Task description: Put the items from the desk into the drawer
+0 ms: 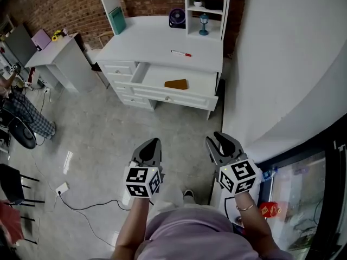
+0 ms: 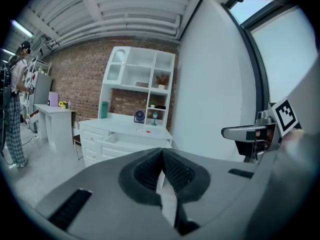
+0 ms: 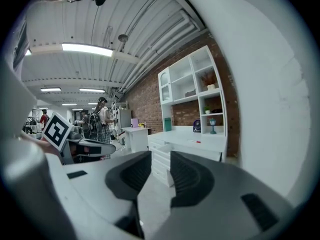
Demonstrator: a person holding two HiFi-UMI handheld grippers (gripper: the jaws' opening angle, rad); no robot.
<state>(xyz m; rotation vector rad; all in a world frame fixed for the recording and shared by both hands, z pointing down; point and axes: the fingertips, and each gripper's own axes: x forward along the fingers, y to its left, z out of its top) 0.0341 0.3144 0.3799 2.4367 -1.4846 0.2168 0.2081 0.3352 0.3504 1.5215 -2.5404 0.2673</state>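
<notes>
Standing well back, we hold the left hand-held gripper (image 1: pixel 153 142) with its jaws together on nothing, and the right hand-held gripper (image 1: pixel 217 138) with its jaws apart, also empty. Far ahead of both, the drawer (image 1: pixel 200 83) stands open with a brown piece (image 1: pixel 176 84) already in it. Beyond that, on the worktop (image 1: pixel 157 42), lies the pen (image 1: pixel 181 53), with the fan (image 1: pixel 177 18), lamp (image 1: pixel 203 24) and book (image 1: pixel 116 20) farther back. We judge one thing stowed and several left, none yet within reach.
</notes>
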